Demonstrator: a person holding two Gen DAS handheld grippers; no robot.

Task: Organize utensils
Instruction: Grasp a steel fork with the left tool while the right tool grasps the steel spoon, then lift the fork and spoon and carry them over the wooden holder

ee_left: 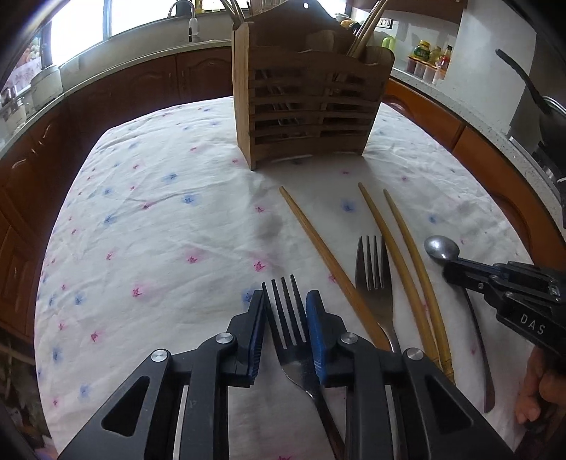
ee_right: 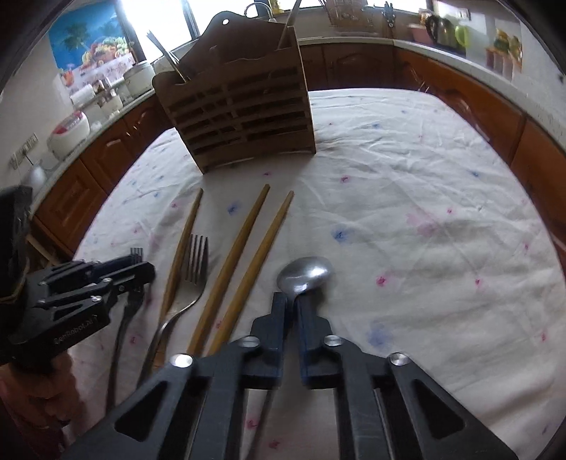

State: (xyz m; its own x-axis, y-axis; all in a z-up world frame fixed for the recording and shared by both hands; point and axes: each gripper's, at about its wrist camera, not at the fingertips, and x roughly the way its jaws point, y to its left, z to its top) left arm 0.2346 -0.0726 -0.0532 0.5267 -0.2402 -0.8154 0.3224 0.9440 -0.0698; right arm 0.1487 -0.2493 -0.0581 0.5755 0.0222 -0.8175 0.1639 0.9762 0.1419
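Note:
A wooden slatted utensil holder (ee_left: 307, 102) (ee_right: 240, 113) stands on the floral tablecloth (ee_left: 159, 219) with chopsticks and cutlery in it. My left gripper (ee_left: 284, 311) (ee_right: 136, 269) has its blue pads against the sides of a dark fork (ee_left: 288, 318) lying on the cloth. My right gripper (ee_right: 290, 300) (ee_left: 451, 270) is shut on the neck of a metal spoon (ee_right: 306, 274) (ee_left: 440, 247). A second fork (ee_left: 375, 279) (ee_right: 194, 262), one brown chopstick (ee_left: 318, 247) and two yellow chopsticks (ee_left: 406, 254) lie between the grippers.
Kitchen counters with brown cabinets (ee_left: 106, 92) curve around the table. A sink tap (ee_left: 187, 14), appliances (ee_right: 67, 134) and bottles (ee_left: 428, 53) stand on the counter. A dark pan handle (ee_left: 523, 81) juts in at the right.

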